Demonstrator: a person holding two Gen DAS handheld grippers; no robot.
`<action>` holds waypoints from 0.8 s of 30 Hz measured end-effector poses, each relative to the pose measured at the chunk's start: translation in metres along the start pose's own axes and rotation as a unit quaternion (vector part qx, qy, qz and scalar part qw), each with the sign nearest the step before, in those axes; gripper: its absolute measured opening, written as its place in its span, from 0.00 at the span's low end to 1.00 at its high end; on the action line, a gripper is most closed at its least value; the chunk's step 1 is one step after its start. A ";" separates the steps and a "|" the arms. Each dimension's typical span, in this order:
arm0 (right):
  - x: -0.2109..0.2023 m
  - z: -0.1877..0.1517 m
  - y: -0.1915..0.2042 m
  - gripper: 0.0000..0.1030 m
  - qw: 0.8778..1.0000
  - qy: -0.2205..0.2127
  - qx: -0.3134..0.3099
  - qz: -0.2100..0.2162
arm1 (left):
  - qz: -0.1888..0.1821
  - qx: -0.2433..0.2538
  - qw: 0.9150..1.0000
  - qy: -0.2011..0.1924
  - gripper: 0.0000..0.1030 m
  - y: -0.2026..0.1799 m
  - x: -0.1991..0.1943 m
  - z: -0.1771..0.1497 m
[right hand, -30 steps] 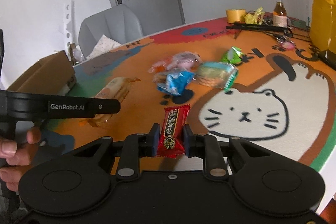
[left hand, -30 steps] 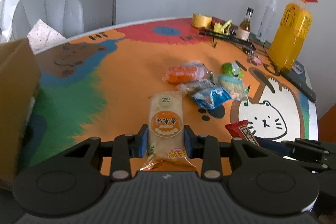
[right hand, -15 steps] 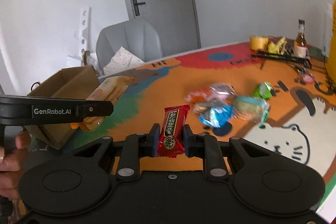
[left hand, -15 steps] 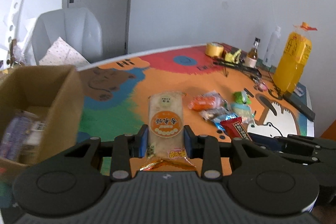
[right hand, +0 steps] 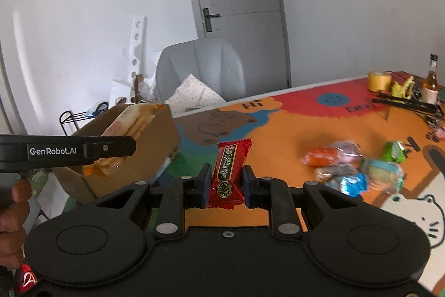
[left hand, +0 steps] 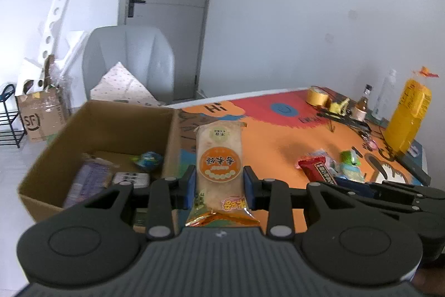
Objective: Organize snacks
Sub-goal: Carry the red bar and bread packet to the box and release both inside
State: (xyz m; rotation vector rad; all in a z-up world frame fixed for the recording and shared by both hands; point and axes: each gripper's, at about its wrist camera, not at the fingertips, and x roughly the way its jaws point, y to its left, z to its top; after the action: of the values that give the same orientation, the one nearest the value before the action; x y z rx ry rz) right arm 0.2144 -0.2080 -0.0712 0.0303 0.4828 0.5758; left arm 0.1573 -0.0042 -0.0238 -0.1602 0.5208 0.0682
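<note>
Both grippers swung from the snack pile toward the open brown cardboard box [left hand: 91, 146] at the table's left edge. Left gripper [left hand: 219, 183] clamps a pale rice-cracker packet with an orange label [left hand: 219, 157], long axis pointing forward, just right of the box wall. Right gripper [right hand: 224, 181] clamps a red foil candy bar [right hand: 228, 169], farther from the box. Left is nearer: drop goes left and forward over the rim.

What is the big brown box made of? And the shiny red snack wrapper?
The box looks like plain matte cardboard: brown, with stiff flat walls and folded corners. The red snack wrapper looks like glossy plastic or foil film: it glints and has crimped, zigzag ends. I can't tell which from here.
</note>
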 end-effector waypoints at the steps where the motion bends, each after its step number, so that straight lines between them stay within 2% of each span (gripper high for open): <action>1: 0.001 0.001 0.004 0.21 1.000 0.000 -0.002 0.002 | 0.003 -0.003 1.000 -0.002 0.32 0.005 -0.003 0.000; 16: 0.021 0.016 0.057 0.21 0.999 -0.008 -0.036 0.033 | 0.044 -0.052 0.997 -0.026 0.32 0.067 -0.021 0.007; 24: 0.037 0.022 0.082 0.21 0.997 -0.006 -0.055 0.048 | 0.052 -0.081 0.995 -0.022 0.33 0.097 -0.016 0.008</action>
State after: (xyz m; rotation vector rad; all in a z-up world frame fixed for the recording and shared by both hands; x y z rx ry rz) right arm 0.2090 -0.1171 -0.0540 -0.0475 0.4392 0.6943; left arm 0.1375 0.0921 -0.0220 -0.2896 0.4802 0.2159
